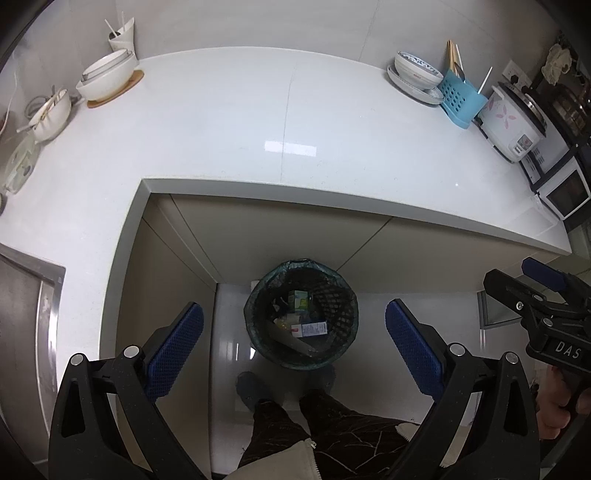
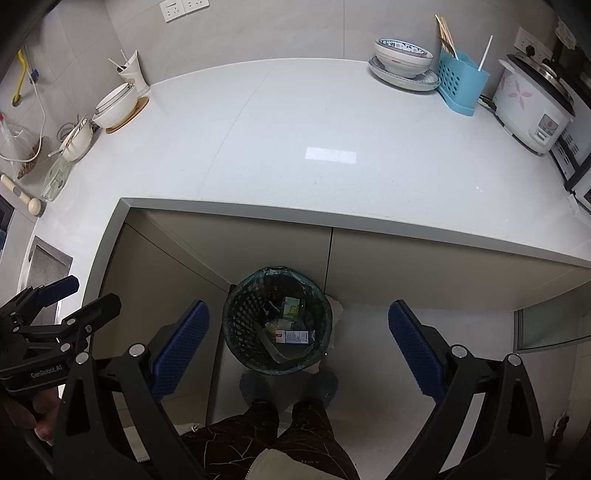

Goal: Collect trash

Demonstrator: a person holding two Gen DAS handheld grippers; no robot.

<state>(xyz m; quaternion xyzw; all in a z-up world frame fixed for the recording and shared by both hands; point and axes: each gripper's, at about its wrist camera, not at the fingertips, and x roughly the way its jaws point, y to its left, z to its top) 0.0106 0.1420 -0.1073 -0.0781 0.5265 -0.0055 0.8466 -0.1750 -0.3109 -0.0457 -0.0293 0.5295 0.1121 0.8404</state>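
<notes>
Bin sits below both spread, empty tongs.

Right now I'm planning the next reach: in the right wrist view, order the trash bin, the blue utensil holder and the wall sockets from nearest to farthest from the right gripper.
1. Trash bin, on the floor just ahead of the right gripper, below the counter edge.
2. Blue utensil holder, at the back right of the counter.
3. Wall sockets, on the wall above the counter, to the left.

Countertop centre lies bare; stacked bowls, blue utensil caddy and rice cooker crowd its far right edge. Wastebasket mouth stands unobstructed.
</notes>
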